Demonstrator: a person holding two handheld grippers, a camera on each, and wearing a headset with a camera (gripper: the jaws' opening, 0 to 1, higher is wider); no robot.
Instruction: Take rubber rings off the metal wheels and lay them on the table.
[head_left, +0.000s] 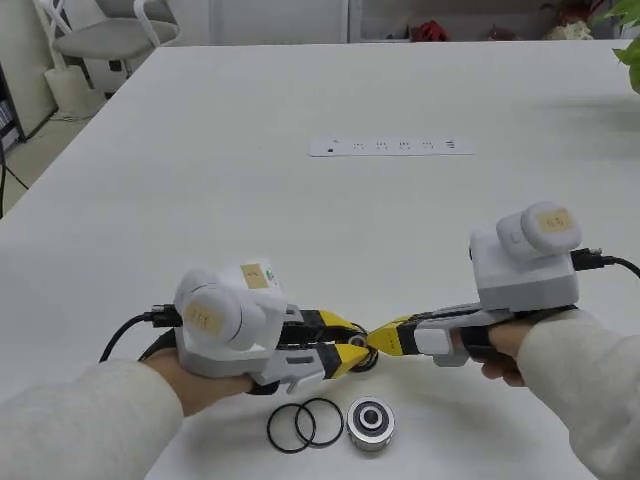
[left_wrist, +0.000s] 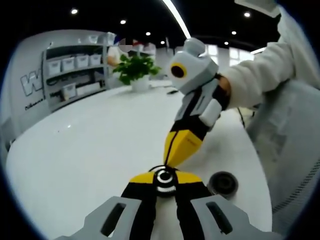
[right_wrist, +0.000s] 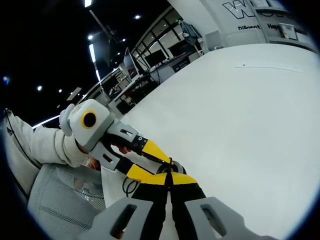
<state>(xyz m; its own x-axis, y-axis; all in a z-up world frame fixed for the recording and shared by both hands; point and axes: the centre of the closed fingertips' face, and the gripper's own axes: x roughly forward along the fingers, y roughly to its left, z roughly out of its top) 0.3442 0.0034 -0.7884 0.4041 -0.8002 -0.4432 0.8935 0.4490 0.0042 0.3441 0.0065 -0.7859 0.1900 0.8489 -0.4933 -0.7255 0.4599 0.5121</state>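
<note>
Near the table's front edge, my left gripper (head_left: 348, 354) (left_wrist: 164, 181) is shut on a small metal wheel (head_left: 362, 358) (left_wrist: 164, 175). My right gripper (head_left: 376, 342) (right_wrist: 169, 176) meets it from the right, tip to tip. Its jaws are pinched shut on the thin black rubber ring (right_wrist: 170, 163) at that wheel's rim. Two loose black rubber rings (head_left: 291, 428) (head_left: 321, 421) lie overlapping on the table in front of the grippers. Beside them stands a second metal wheel (head_left: 370, 422) (left_wrist: 222, 183).
A white table (head_left: 300, 200) stretches far ahead. A flush power strip (head_left: 390, 147) sits mid-table. A chair (head_left: 100, 35) stands past the far left corner. A green plant (head_left: 630, 55) (left_wrist: 135, 67) is at the far right edge, and shelves (left_wrist: 70, 70) line the wall.
</note>
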